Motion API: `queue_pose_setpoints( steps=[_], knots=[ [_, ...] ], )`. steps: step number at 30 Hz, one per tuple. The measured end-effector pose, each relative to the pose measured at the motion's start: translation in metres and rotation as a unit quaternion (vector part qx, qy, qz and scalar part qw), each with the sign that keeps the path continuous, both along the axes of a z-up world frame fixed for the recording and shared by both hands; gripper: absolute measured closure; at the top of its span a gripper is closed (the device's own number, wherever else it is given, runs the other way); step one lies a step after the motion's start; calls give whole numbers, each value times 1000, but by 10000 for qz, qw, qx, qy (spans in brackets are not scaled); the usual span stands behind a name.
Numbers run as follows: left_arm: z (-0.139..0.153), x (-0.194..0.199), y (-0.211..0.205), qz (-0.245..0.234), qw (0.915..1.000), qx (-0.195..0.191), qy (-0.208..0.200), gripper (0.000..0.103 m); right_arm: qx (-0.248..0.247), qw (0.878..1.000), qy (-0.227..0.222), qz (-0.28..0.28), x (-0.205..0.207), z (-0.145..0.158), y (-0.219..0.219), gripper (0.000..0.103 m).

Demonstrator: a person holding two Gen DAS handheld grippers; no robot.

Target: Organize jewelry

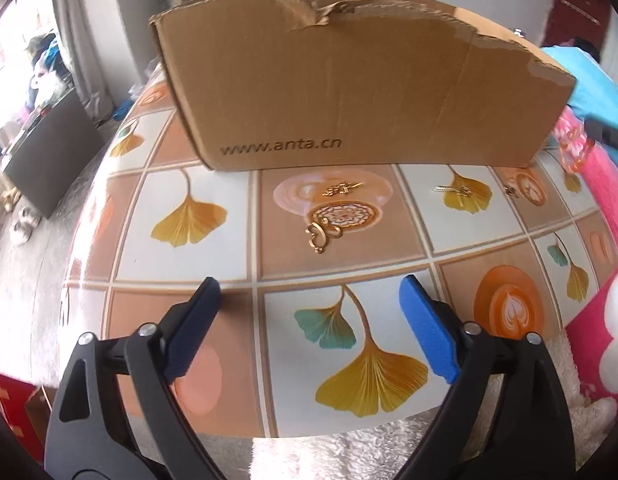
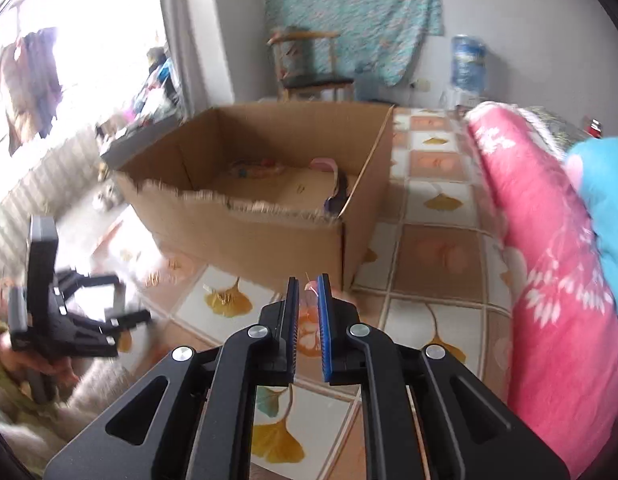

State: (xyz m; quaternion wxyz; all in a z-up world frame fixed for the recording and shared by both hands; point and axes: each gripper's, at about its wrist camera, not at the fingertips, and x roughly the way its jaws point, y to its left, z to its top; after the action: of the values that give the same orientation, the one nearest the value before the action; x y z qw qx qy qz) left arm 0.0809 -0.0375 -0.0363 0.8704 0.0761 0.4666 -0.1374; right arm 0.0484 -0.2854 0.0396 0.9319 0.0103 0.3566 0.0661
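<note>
In the left wrist view my left gripper [image 1: 309, 292] is open and empty, low over the patterned table, short of a gold pendant [image 1: 321, 235]. More gold pieces lie by the cardboard box [image 1: 349, 92]: one [image 1: 341, 189] in front of it, one [image 1: 455, 190] to the right. In the right wrist view my right gripper [image 2: 307, 286] is nearly shut on a small pink and orange jewelry piece [image 2: 310, 287], held above the table just before the box [image 2: 249, 232]. The box is open on top and holds a few items [image 2: 265, 170]. The left gripper [image 2: 121, 300] shows at the left.
A pink and blue quilt [image 2: 549, 248] lies along the right side of the table. The box has torn top edges. An orange chain-like piece [image 1: 573, 151] hangs at the far right. A fluffy white cover [image 1: 349, 456] lies at the table's near edge.
</note>
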Motion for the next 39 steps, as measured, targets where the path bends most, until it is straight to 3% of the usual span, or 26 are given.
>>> queue_pose_setpoints(
  steps=[4,7,11,14,17,20,27,31,35,39],
  knots=[
    [-1,-2,-3,135,9999,10,-20,9,-399,9983,390,161,8,-17,3,89],
    [-3,-3,-4,185,9998,5,-28,8,151,9990,192,372,2,-7,-1,86],
    [-1,-4,-7,227,9997,13,1,8,1338,9859,513,860,21,-13,5,86],
    [0,-1,-8,290,9996,13,6,8,1498,9819,589,996,36,-18,18,86],
    [0,1,-8,349,9994,15,15,8,1468,9856,419,728,49,-16,16,86],
    [-1,5,-5,341,9994,19,25,8,1796,9803,515,642,59,-17,4,86],
    [-3,5,-3,228,9997,20,-48,7,1858,9813,400,302,71,-20,-1,86],
    [-3,3,-1,117,9999,0,-124,7,1554,9870,240,328,53,-17,8,84],
    [-4,1,1,26,9999,-8,-143,7,1208,9902,503,497,22,-29,23,65],
    [-4,-1,3,-126,9997,-33,-200,7,881,9912,868,468,2,-51,39,65]
  ],
)
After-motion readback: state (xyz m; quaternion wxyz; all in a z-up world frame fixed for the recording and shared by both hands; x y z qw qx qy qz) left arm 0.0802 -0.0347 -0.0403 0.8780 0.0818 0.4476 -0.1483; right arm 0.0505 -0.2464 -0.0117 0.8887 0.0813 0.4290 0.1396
